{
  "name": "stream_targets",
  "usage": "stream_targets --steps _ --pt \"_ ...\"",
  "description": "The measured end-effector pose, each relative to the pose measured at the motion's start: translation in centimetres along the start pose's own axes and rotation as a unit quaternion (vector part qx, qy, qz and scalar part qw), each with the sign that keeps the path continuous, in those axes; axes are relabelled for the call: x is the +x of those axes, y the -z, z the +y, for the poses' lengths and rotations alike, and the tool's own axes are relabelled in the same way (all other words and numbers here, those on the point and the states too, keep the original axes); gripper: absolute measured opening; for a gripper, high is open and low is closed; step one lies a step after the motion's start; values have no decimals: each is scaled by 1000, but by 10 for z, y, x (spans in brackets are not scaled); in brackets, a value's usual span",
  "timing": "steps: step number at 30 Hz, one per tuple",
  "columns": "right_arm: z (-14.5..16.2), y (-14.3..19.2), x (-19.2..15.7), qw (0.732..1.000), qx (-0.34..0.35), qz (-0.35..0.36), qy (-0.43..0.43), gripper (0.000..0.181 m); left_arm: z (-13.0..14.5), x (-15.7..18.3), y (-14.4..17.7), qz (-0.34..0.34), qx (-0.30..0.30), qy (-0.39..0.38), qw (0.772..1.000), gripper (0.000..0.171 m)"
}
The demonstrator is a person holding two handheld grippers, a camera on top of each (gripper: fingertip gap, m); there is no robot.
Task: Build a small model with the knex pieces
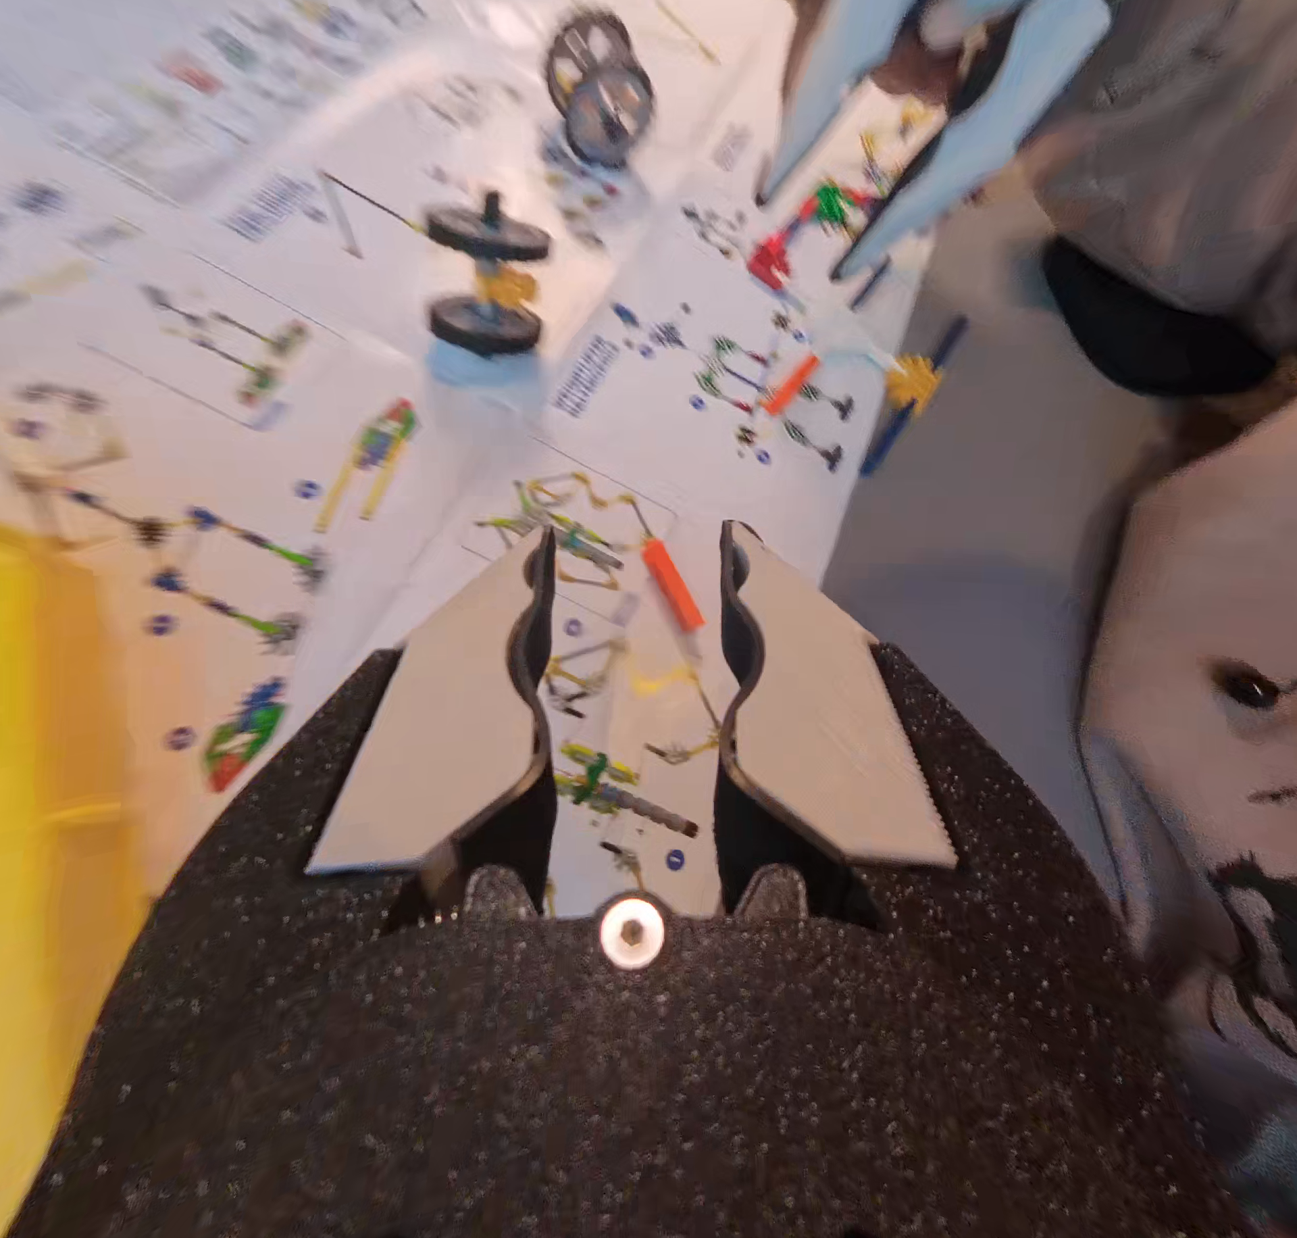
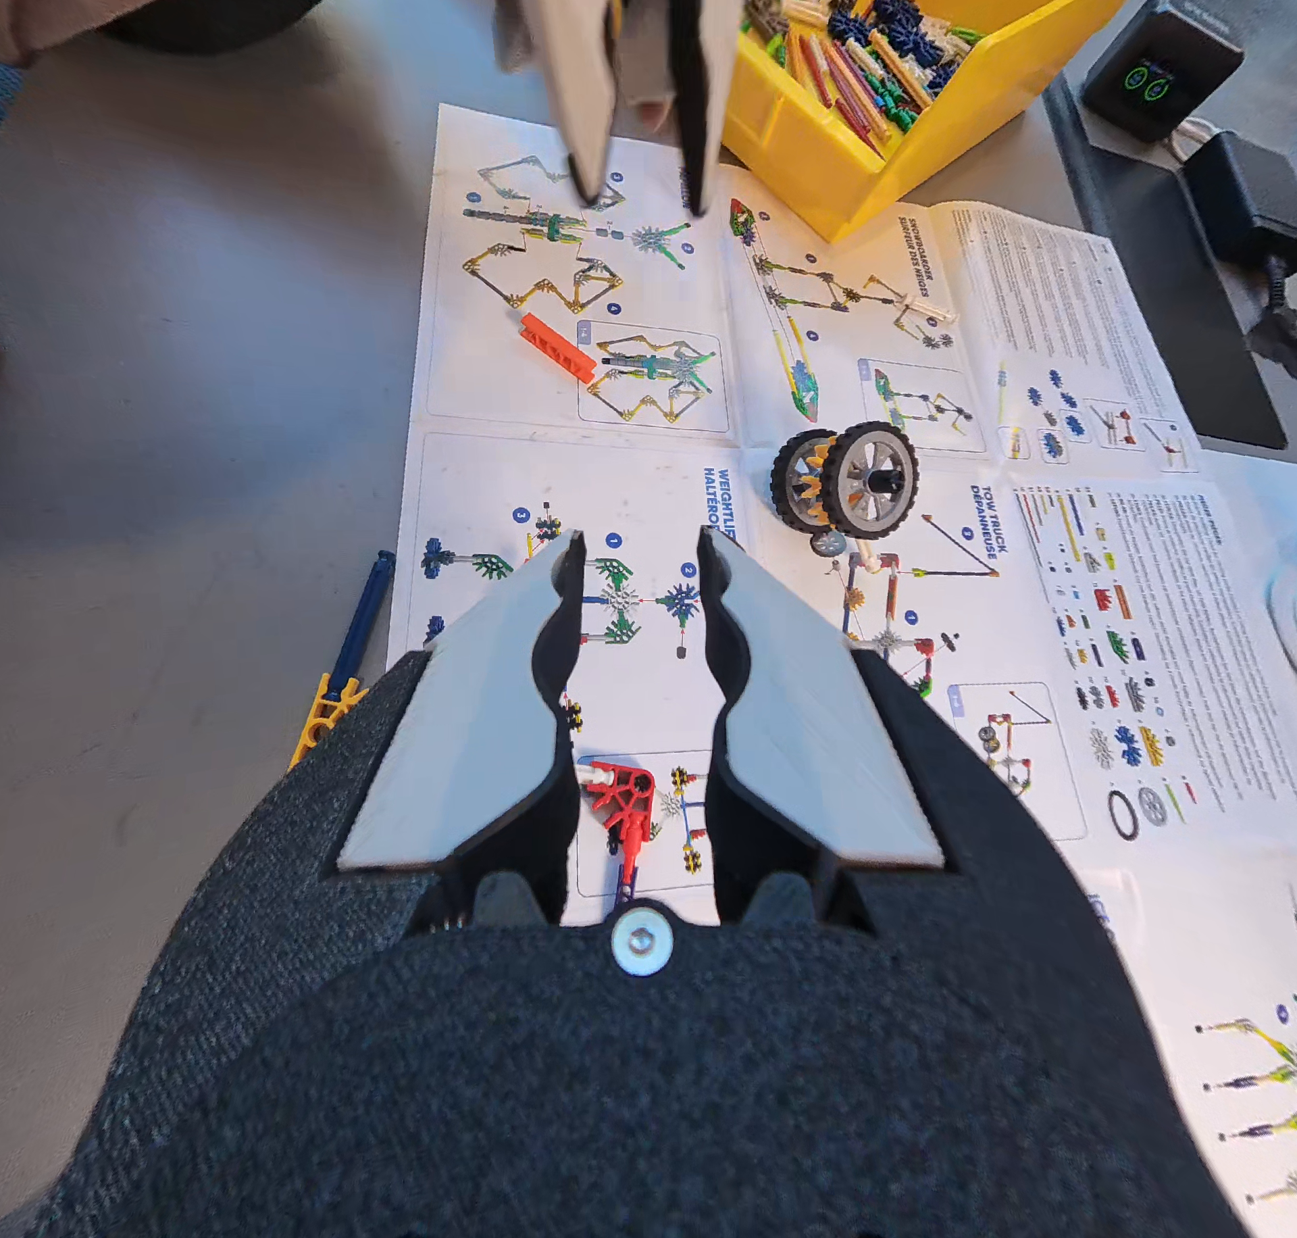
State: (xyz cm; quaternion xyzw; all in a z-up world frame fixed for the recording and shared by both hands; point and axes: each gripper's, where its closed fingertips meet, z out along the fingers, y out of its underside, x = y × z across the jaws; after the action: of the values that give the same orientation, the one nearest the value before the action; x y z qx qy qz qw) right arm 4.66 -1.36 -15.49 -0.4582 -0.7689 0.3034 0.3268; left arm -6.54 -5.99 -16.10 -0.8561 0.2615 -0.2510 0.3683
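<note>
Grey tabletop [image 2: 175, 362] carries a large unfolded instruction sheet [image 2: 575, 474] printed with building diagrams. On that sheet lies an orange rod piece [image 2: 558, 348], flat and loose; the left wrist view shows it just ahead of the left gripper [image 1: 635, 537], whose jaws stand apart with nothing between them. Judging from these views, a clean grasp of it would call for squaring the fingers across its short width. Farther out, a 2-wheel assembly [image 2: 846, 480] rests on the sheet. The right gripper [image 2: 640, 544] hovers with its jaws likewise spread and empty, above a small red connector [image 2: 621, 793]. Beyond sits a yellow bin [image 2: 828, 144] heaped with parts.
</note>
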Motion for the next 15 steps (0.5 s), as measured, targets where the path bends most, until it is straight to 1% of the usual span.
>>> stream_targets --steps 1,2,3,4,5,6,7,9,11,13,15 --pt "1 0 1 1000 1 0 -3 30 17 12 -12 30 -44 -4 999 48" --pt "2 0 1 1000 0 0 -4 30 32 14 -22 26 -84 -16 996 48" --pt "3 -1 1 1000 -1 -1 -5 31 43 11 -30 5 -115 -31 993 43" --pt "4 -2 0 1000 -3 -2 -5 31 51 5 -35 -17 -141 -42 989 34" --pt "5 -3 0 1000 -4 -4 -5 31 49 2 -36 -32 -138 -54 988 7" --pt "5 -5 -2 1000 -5 -8 -5 31 46 6 -36 -18 -132 -57 989 4" --pt "5 -6 -3 1000 -5 -11 -5 31 42 9 -36 -7 -120 -51 991 3" --pt "4 -8 -6 1000 0 -15 -6 30 28 12 -35 13 -74 -29 997 3" --pt "-3 -12 -10 1000 16 -21 -8 31 6 29 -32 77 -5 0 997 3" --pt "-16 -16 -14 999 48 -23 -10 30 -16 50 -27 151 58 27 987 3" --pt "-32 -16 -17 996 91 -22 -8 31 -33 66 -22 223 105 75 966 3"
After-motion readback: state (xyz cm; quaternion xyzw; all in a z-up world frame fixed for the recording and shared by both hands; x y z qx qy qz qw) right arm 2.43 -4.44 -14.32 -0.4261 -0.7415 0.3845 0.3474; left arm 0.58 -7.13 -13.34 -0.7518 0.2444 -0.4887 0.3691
